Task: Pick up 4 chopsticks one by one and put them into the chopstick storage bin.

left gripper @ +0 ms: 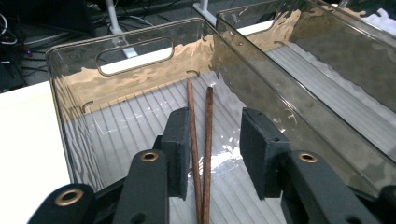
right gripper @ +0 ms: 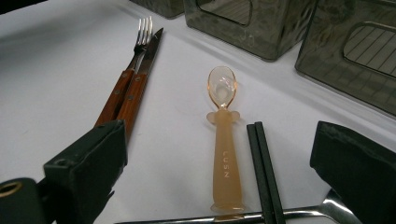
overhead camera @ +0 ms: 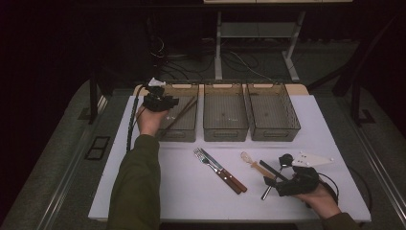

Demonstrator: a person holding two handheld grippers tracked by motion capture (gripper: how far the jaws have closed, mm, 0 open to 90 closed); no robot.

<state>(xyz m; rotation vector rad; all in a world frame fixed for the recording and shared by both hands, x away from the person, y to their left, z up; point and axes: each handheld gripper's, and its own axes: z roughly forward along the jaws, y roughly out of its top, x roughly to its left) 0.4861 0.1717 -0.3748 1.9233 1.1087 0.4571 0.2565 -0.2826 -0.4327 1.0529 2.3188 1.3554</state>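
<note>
wooden chopsticks (left gripper: 200, 140): we see two slim reddish-brown sticks, round and smooth, side by side with their far tips slightly parted; they lie lengthwise in the left bin, between the left gripper's pads.
left gripper (left gripper: 212, 154): jaws partly open; one stick lies against the left pad, the right pad stands clear, so we read no grip. in the high view it hangs over the left bin (overhead camera: 158, 101).
right gripper (right gripper: 219, 158): jaws spread wide with nothing clamped, low over the white table (right gripper: 56, 70); in the high view it sits at the near right (overhead camera: 292, 182).
left bin (left gripper: 74, 116): smoky clear plastic, ribbed floor, handle slot in the far wall; holds the wooden chopsticks.
middle bin (overhead camera: 225, 112): same make; we see nothing in it.
right bin (overhead camera: 273, 112): same make; a thin dark shape lies along its far wall, which we cannot identify.
loose on the table: fork (right gripper: 135, 51) and knife (right gripper: 144, 60) with brown riveted handles, touching; pale orange translucent spoon (right gripper: 223, 135); black chopsticks (right gripper: 264, 172) just beside it.
cut off: the wooden chopsticks' near ends leave the left gripper view at the bottom; a metal utensil (right gripper: 289, 215) crosses the right gripper view's lower edge, its head behind the jaw.
</note>
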